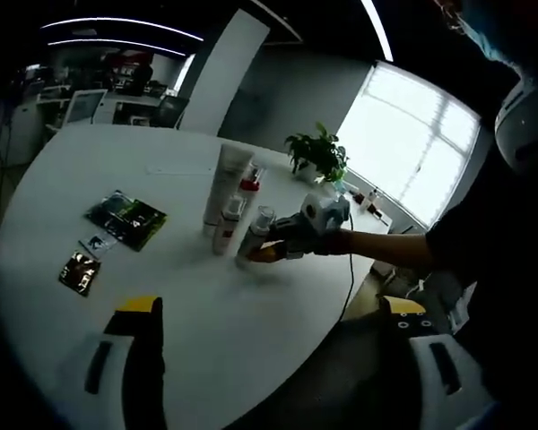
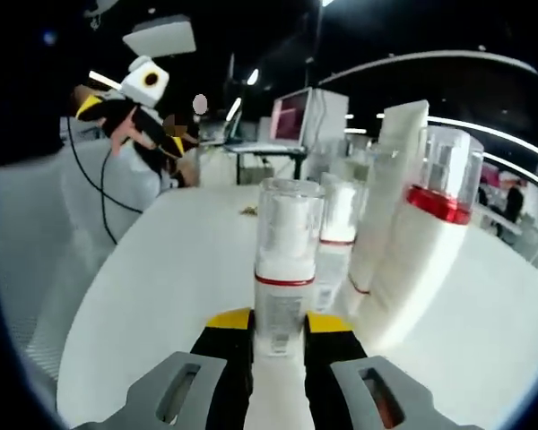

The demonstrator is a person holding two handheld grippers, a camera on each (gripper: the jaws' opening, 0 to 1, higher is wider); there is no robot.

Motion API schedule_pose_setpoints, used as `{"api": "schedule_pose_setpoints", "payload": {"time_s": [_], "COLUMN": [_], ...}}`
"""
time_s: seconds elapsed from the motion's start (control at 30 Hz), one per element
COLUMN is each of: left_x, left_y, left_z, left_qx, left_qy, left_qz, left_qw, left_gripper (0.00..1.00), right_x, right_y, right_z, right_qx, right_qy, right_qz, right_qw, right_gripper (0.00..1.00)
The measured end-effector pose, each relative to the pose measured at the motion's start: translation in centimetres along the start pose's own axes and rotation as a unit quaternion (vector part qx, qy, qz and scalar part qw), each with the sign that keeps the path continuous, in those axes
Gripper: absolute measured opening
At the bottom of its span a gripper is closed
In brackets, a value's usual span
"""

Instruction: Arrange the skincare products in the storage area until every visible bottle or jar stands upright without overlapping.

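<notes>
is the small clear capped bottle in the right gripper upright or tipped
Upright. In the right gripper view the small bottle stands base down on the white table, clear cap on top, with the right gripper closed around its base.

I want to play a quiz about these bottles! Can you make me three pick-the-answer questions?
1. Where does the small bottle stand?
A. between the right hand-held gripper's jaws
B. on the floor
C. on a chair

2. What colour is the band on the bigger bottle beside it?
A. green
B. red
C. blue

3. How are the left hand-held gripper's jaws?
A. shut on a jar
B. holding a packet
C. wide apart, holding nothing

Answers: 1 A, the right hand-held gripper has a yellow-tipped jaw on each side of its base. 2 B, a red ring under the clear cap. 3 C, only white table lies between them.
</notes>
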State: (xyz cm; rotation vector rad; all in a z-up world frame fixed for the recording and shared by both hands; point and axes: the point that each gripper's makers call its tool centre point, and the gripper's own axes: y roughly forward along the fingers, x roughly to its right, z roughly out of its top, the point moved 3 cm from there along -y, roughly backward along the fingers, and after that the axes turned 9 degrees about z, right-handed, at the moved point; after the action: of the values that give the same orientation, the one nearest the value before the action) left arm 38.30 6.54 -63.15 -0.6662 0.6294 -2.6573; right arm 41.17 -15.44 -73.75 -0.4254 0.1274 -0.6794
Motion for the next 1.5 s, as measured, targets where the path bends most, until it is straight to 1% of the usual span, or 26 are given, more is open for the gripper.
{"api": "schedule_pose_setpoints", "payload": {"time_s": [0.2, 0.3, 0.33, 0.4, 0.5, 0.6, 0.7, 1.07, 1.33, 1.5], "left_x": [0.0, -0.4, -0.4, -0.4, -0.3, 0.0, 0.2, 0.5, -0.1, -0.3], "left_y": [0.4, 0.4, 0.4, 0.5, 0.6, 0.8, 0.9, 1.0, 0.9, 0.9], "left_z": [0.1, 0.0, -0.1, -0.2, -0.3, -0.3, -0.1, -0.3, -0.3, -0.3], "left_qx": [0.001, 0.001, 0.001, 0.000, 0.000, 0.000, 0.002, 0.001, 0.001, 0.000], "left_qy": [-0.004, -0.008, -0.008, -0.009, -0.012, -0.012, -0.013, -0.013, -0.013, -0.013], "left_qz": [0.002, 0.004, 0.005, 0.006, 0.006, 0.006, 0.006, 0.007, 0.007, 0.006], "left_qw": [1.0000, 1.0000, 1.0000, 0.9999, 0.9999, 0.9999, 0.9999, 0.9999, 0.9999, 0.9999], "left_gripper": [0.93, 0.93, 0.93, 0.93, 0.93, 0.93, 0.93, 0.92, 0.92, 0.92], "right_x": [1.1, 1.6, 2.1, 2.6, 2.7, 3.5, 3.1, 3.8, 4.2, 3.9], "right_y": [-0.2, -0.2, -0.2, -0.3, -0.3, -0.4, -0.3, -0.3, -0.2, -0.1], "right_z": [-0.1, -0.2, -0.3, -0.5, -0.5, -0.8, -0.8, -1.1, -1.5, -1.9], "right_qx": [-0.004, -0.003, -0.003, -0.004, -0.003, -0.004, -0.004, -0.007, -0.010, -0.020], "right_qy": [-0.004, -0.002, -0.001, -0.002, -0.001, -0.001, -0.002, 0.000, 0.000, 0.002], "right_qz": [0.001, -0.001, -0.002, -0.002, -0.003, -0.006, -0.006, -0.008, -0.008, -0.007], "right_qw": [1.0000, 1.0000, 1.0000, 1.0000, 1.0000, 1.0000, 1.0000, 0.9999, 0.9999, 0.9998], "right_gripper": [0.12, 0.12, 0.12, 0.12, 0.12, 0.12, 0.12, 0.12, 0.13, 0.14]}}
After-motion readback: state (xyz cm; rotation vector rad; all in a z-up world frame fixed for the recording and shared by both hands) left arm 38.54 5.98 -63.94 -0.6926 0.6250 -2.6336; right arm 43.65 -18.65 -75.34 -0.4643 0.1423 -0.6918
